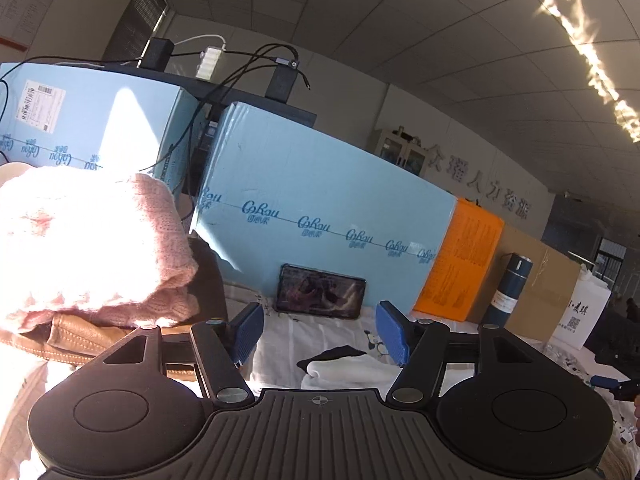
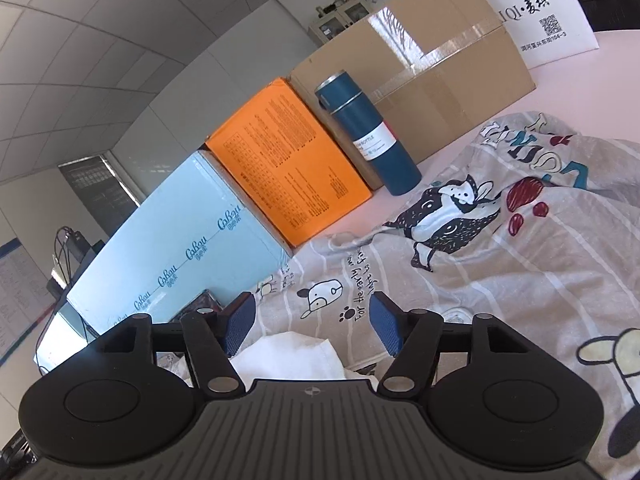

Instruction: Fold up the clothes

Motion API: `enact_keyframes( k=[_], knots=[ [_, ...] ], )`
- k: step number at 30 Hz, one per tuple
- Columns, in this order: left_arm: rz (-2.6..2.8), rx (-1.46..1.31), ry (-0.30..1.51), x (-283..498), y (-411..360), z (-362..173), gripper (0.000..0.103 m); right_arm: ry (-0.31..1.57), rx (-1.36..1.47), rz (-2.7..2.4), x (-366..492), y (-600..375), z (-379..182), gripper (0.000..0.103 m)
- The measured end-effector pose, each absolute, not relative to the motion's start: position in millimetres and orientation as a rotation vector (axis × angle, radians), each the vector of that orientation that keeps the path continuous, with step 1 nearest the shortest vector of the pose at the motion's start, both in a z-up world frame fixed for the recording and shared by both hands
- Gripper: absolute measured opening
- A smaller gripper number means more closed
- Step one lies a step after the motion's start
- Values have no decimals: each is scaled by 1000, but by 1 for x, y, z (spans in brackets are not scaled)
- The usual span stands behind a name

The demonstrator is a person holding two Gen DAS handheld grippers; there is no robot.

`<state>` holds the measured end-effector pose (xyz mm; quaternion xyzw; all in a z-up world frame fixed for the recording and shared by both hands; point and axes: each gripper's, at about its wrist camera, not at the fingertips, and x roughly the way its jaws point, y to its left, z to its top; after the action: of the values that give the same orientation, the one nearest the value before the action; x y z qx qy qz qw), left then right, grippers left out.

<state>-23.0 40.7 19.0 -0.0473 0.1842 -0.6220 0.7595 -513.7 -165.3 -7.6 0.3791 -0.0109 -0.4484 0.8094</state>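
Observation:
A white garment with a black part [image 1: 340,364] lies on the printed sheet just beyond my left gripper [image 1: 320,330], which is open and holds nothing. In the right wrist view the same white garment [image 2: 288,354] lies bunched just below and between the blue pads of my right gripper [image 2: 310,322], also open and empty. A pink knitted garment [image 1: 88,240] sits on a brown leather one [image 1: 80,340] in a pile at the left of the left wrist view.
A grey cartoon-printed sheet [image 2: 500,264] covers the table. Along the back stand light blue boxes [image 1: 320,192], an orange box [image 2: 288,164], a cardboard box [image 2: 432,64], a blue flask [image 2: 368,132] and a white bag [image 2: 532,8]. A phone [image 1: 320,292] leans on the blue box.

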Motion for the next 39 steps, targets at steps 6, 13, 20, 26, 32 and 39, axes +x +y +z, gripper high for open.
enact_keyframes(
  k=[6, 13, 20, 26, 32, 39],
  knots=[
    [-1398, 143, 446, -19, -40, 11, 72, 231, 795, -978, -450, -227, -19, 68],
    [-1512, 376, 567, -23, -111, -26, 73, 355, 837, -912, -411, -270, -53, 68],
    [-1563, 487, 564, -41, -133, -49, 76, 413, 670, -856, -392, -253, -57, 57],
    [-1573, 538, 362, -67, -120, -36, 20, 440, 530, -779, -377, -234, -56, 14],
    [-1499, 529, 95, -93, -105, -8, 16, 347, 431, -827, -384, -215, -35, 7],
    [-1469, 508, -29, -106, -149, 24, 13, 189, 404, -926, -402, -225, 2, 6]
  ],
)
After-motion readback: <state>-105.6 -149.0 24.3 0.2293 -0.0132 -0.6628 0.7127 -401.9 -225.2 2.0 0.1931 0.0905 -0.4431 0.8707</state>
